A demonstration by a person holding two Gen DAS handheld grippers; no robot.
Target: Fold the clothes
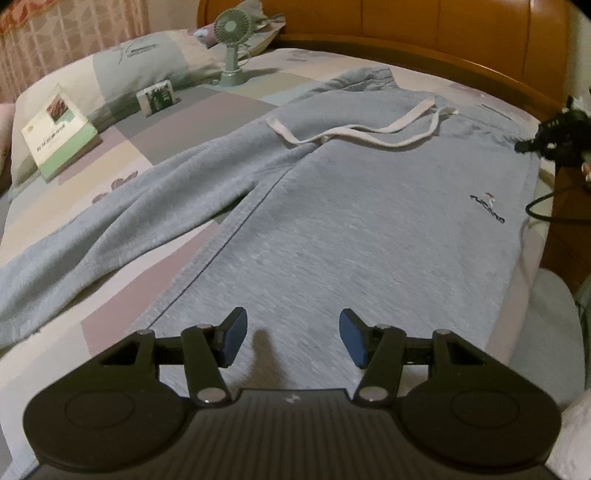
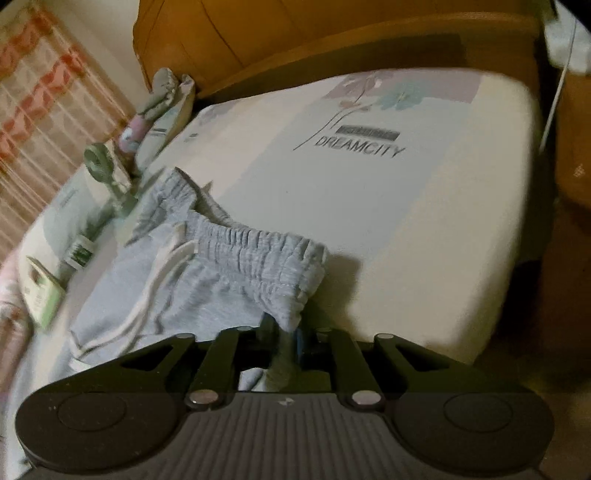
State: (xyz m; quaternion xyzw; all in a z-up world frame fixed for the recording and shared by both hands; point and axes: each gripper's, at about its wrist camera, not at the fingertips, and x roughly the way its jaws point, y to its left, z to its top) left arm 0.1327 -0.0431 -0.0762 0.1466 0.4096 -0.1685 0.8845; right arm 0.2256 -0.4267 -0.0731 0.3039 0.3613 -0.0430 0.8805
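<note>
Light grey-blue sweatpants (image 1: pixel 332 221) lie spread on the bed, legs toward me, with a white drawstring (image 1: pixel 369 131) near the waistband. My left gripper (image 1: pixel 293 338) is open and empty, low over one pant leg. In the right wrist view my right gripper (image 2: pixel 286 341) is shut on the elastic waistband (image 2: pixel 258 251) of the sweatpants (image 2: pixel 184 295) and holds that corner lifted; the fingertips are partly hidden by cloth. The right gripper also shows in the left wrist view (image 1: pixel 554 136) at the far right edge.
A small green fan (image 1: pixel 232 48), a book (image 1: pixel 59 129), a small box (image 1: pixel 159 98) and pillows (image 1: pixel 147 62) lie at the left of the bed. A wooden headboard (image 1: pixel 406 26) runs along the back. A black cable (image 1: pixel 546 206) hangs at the right bed edge.
</note>
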